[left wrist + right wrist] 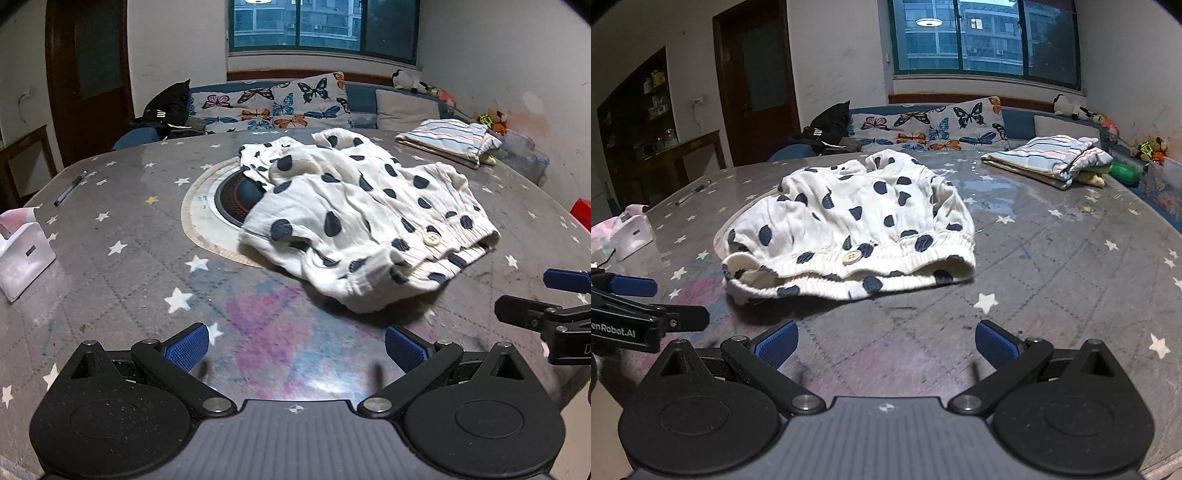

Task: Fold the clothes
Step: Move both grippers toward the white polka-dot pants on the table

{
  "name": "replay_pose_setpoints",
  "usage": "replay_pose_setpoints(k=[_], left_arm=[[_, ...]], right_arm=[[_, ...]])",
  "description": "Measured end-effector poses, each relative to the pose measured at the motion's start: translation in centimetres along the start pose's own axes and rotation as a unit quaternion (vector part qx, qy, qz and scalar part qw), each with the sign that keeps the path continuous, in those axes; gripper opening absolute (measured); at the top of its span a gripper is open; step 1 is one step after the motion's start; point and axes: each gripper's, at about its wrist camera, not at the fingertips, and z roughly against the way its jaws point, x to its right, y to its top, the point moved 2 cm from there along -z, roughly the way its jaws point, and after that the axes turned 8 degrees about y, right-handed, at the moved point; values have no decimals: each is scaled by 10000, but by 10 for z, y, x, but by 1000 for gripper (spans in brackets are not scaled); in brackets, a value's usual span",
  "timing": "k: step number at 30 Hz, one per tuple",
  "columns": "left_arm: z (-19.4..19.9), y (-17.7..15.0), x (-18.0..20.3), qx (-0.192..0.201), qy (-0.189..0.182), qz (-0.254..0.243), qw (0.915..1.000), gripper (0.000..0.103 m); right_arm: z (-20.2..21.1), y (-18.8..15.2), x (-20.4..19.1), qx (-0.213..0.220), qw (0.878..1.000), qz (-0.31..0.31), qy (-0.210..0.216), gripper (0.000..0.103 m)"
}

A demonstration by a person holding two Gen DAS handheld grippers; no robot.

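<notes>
A crumpled white garment with dark blue dots (354, 218) (849, 225) lies in a heap on the round grey star-patterned table (122, 266) (1071, 266). Its elastic waistband with a pale button (852, 257) faces me. My left gripper (295, 347) hovers over the table's near side, short of the garment, jaws wide open and empty. My right gripper (886, 343) hangs just in front of the waistband, also open with nothing between its blue pads. Each gripper shows at the edge of the other's view: the right gripper (546, 299), the left gripper (661, 299).
A folded striped garment (450, 140) (1052, 158) rests at the table's far right. A pen (70, 188) and a white box (22, 254) sit at the left. A round hotplate inset (236, 203) is partly under the dotted garment. A butterfly-print sofa (280, 107) stands behind.
</notes>
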Motion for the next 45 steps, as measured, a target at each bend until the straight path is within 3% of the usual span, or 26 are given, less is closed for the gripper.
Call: replay_pose_setpoints(k=[13, 16, 21, 45], left_arm=[[13, 2, 19, -102, -100, -200, 9997, 103], [-1, 0, -5, -55, -338, -373, 9987, 103], [-2, -2, -11, -35, -430, -463, 9980, 103], [-4, -1, -4, -35, -320, -556, 9979, 103]], right_arm=[[9, -5, -10, -19, 10000, 58, 75, 103], [11, -5, -11, -8, 9999, 74, 79, 103], [11, -5, -13, -5, 9999, 104, 89, 103], [9, -4, -18, -30, 9997, 214, 146, 103]])
